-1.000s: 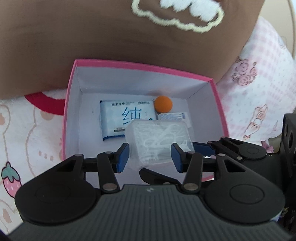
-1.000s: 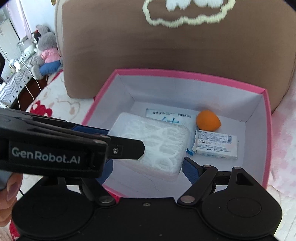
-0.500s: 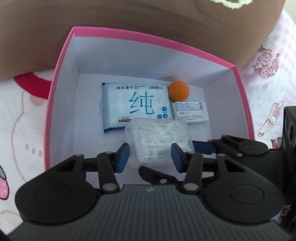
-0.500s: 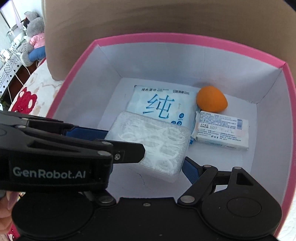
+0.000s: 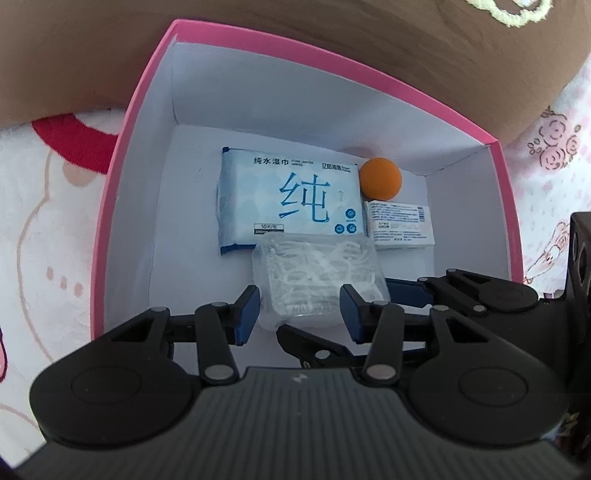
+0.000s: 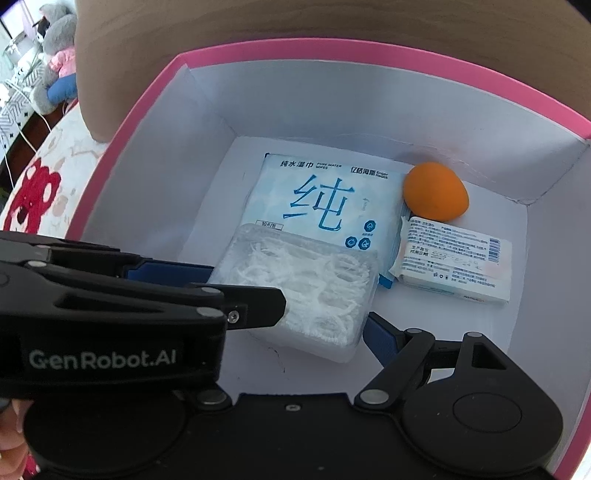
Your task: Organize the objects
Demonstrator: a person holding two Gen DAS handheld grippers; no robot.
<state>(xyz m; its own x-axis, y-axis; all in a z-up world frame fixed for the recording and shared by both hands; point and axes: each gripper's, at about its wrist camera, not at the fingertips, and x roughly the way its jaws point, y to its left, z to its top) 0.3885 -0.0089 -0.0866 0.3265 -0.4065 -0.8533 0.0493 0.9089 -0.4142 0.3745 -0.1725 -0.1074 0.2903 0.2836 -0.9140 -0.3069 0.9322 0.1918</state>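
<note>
A clear plastic box of floss picks [image 5: 317, 280] [image 6: 303, 288] is low inside a pink-rimmed white box [image 5: 147, 122] [image 6: 140, 122]. My left gripper [image 5: 298, 314] holds it by its sides; its black body crosses the right wrist view. My right gripper [image 6: 291, 306] also closes on it; only its right finger shows there, the other is hidden. Inside lie a blue wet-wipe pack [image 5: 291, 199] [image 6: 325, 199], an orange ball [image 5: 380, 179] [image 6: 436, 192] and a small white packet [image 5: 400, 225] [image 6: 454, 266].
A brown cushion [image 5: 258, 44] [image 6: 332, 26] stands behind the box. A white and pink printed blanket [image 5: 48, 221] lies around it. A grey stuffed toy [image 6: 55, 74] sits far left.
Both grippers have carried the floss pick box forward and down into the pink box. The box interior looks larger and closer.
</note>
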